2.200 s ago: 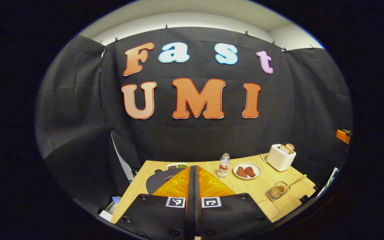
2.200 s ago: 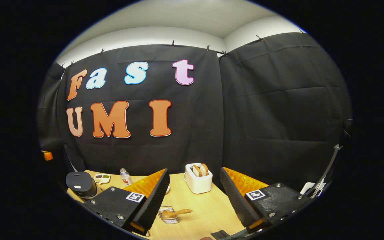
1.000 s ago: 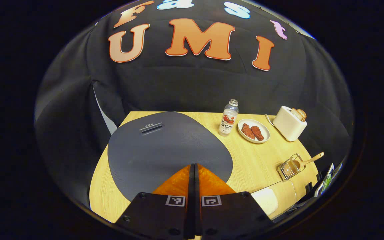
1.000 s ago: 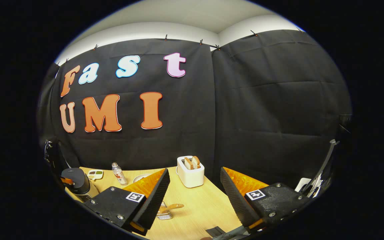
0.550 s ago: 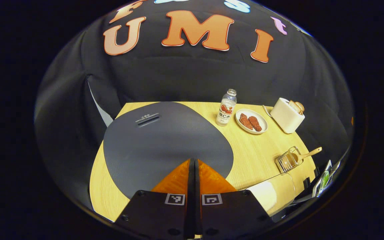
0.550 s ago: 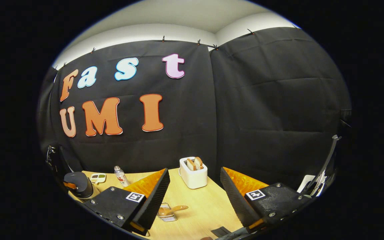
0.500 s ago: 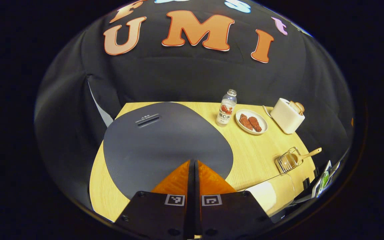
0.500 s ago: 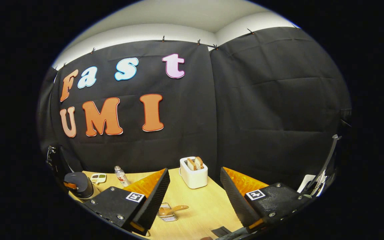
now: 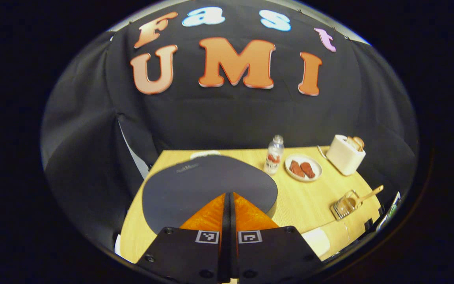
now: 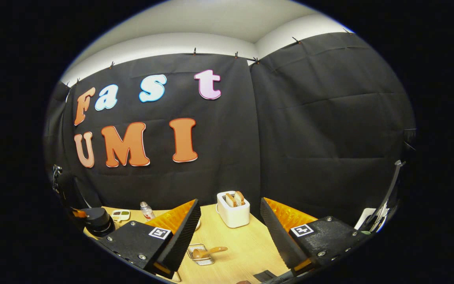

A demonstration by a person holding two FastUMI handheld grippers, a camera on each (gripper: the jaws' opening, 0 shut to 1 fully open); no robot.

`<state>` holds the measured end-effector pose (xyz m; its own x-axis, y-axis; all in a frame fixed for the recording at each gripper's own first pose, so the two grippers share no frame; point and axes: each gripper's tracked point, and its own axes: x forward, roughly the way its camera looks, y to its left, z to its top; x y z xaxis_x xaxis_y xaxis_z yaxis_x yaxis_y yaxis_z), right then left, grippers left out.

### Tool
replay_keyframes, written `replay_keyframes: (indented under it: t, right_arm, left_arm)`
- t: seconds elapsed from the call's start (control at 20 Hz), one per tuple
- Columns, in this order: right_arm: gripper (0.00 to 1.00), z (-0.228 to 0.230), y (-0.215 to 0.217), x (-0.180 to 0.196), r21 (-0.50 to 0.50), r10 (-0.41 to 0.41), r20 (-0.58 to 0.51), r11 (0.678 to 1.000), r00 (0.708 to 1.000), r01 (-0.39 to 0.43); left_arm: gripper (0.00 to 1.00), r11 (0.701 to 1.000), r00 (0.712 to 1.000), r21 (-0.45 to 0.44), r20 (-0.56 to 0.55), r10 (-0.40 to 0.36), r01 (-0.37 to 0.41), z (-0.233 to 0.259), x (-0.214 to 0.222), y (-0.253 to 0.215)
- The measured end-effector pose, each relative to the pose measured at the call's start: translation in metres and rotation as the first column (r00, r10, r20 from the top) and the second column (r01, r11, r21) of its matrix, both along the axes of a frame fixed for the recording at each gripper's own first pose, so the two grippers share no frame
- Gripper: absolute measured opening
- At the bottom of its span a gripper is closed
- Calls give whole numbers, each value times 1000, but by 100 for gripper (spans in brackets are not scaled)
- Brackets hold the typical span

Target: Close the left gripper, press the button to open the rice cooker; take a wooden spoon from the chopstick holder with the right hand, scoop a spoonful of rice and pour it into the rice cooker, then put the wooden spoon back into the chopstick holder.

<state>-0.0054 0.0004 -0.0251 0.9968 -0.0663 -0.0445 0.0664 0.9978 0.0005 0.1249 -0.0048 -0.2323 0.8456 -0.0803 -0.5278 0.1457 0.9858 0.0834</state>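
My left gripper (image 9: 229,194) is shut, its tips right over the front part of the dark grey rice cooker lid (image 9: 195,185); I cannot tell whether they touch it. The wire chopstick holder (image 9: 343,204) stands at the table's right side, with the wooden spoon (image 9: 365,194) leaning out of it. A clear container of white rice (image 9: 317,239) sits near the front edge. My right gripper (image 10: 230,202) hangs open and holds nothing, above the holder (image 10: 198,254) and spoon (image 10: 211,251). The rice cooker (image 10: 100,221) is at the far left of the right gripper view.
A drink bottle (image 9: 274,154), a plate with red meat (image 9: 303,167) and a white toaster with bread (image 9: 344,156) line the back of the wooden table (image 9: 302,197). A small divided dish (image 10: 120,215) lies behind the cooker. Black cloth walls enclose the table.
The left gripper came down onto the cooker lid, and in the last half second it has pulled up and back, so the lid looks smaller and lower. The right gripper has barely moved.
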Motion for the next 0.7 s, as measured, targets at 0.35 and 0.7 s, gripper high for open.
replay_keyframes:
  t: [0.35,0.7]
  right_arm:
    - [95,11,11,0,10,37,43,999,998,-37]
    - [95,15,17,1,21,55,64,998,996,-56]
  left_arm:
    - [4,999,949,-45,314,36,-23,154,-19,11]
    - [7,998,911,-58,407,58,-37,207,-64,25]
